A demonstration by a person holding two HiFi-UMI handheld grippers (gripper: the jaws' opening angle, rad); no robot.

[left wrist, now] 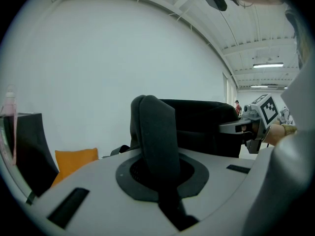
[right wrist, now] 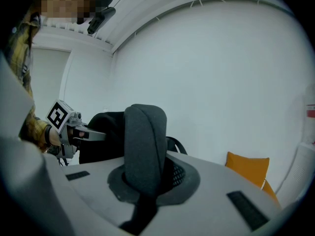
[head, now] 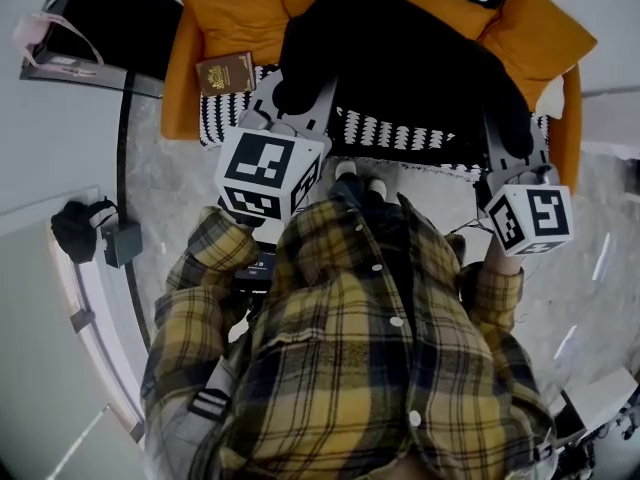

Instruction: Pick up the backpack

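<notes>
The left gripper [head: 297,96], a pale grey plastic tool with a black-and-white marker cube on top, has its jaws pressed together on a dark grey padded shoulder strap [left wrist: 155,132]. In its own view the thick, soft-edged strap rises from between the jaws [left wrist: 160,181] and folds over in a rounded loop just above them. The right gripper [head: 512,140], of the same make, is likewise clamped tight on a second padded strap [right wrist: 142,136], a broad matte band with a rounded top that stands straight up out of its jaws [right wrist: 145,181]. The bulky black fabric backpack [head: 400,58] lies between the two grippers and just beyond their tips. From the left gripper its smooth dark body [left wrist: 197,122] sits right behind the strap, with the right gripper [left wrist: 236,128] on its far side. From the right gripper the bag [right wrist: 98,136] is to the left, next to the left gripper [right wrist: 93,135]. Whether the bag touches anything beneath it cannot be made out. Beyond and below both grippers spreads an orange upholstered sofa [head: 230,8] with plump cushions and a knitted black-and-white patterned throw [head: 400,128] along its front edge. A small brown book [head: 227,73] lies on the sofa just left of the left gripper. Behind the grippers is the person's yellow plaid flannel shirt [head: 360,348].
</notes>
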